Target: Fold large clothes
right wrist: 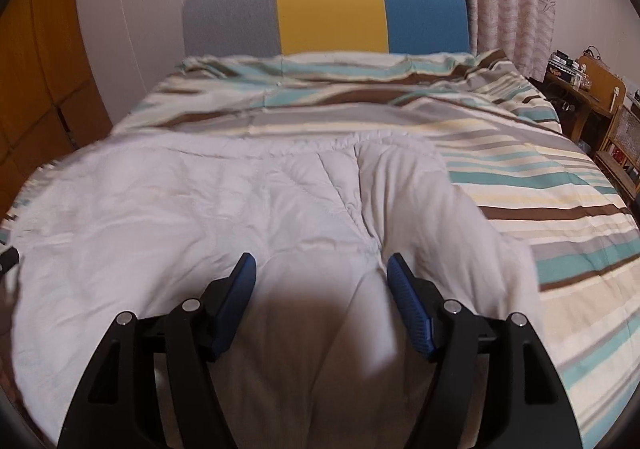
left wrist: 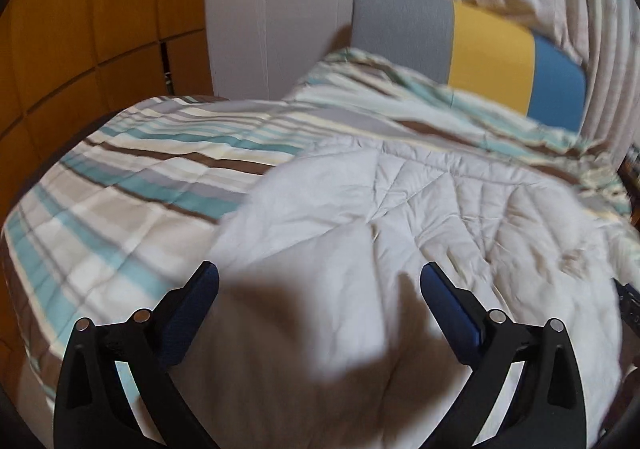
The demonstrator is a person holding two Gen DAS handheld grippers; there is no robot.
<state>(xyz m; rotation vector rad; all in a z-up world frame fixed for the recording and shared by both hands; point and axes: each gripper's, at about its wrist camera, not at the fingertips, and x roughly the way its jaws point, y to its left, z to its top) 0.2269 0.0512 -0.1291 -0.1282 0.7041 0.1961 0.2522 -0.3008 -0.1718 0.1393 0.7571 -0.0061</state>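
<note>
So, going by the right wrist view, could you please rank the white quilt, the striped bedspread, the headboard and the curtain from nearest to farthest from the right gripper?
1. White quilt: right under the right gripper, bunched between its open fingers.
2. Striped bedspread: beyond and to the right.
3. Headboard: at the bed's far end.
4. Curtain: behind the headboard.

Near centre: bulky white quilt heaped on the striped bedspread. Flat, unobstructed bedspread lies left, right and beyond it. Headboard blocks the far end; cluttered furniture stands far right.
</note>
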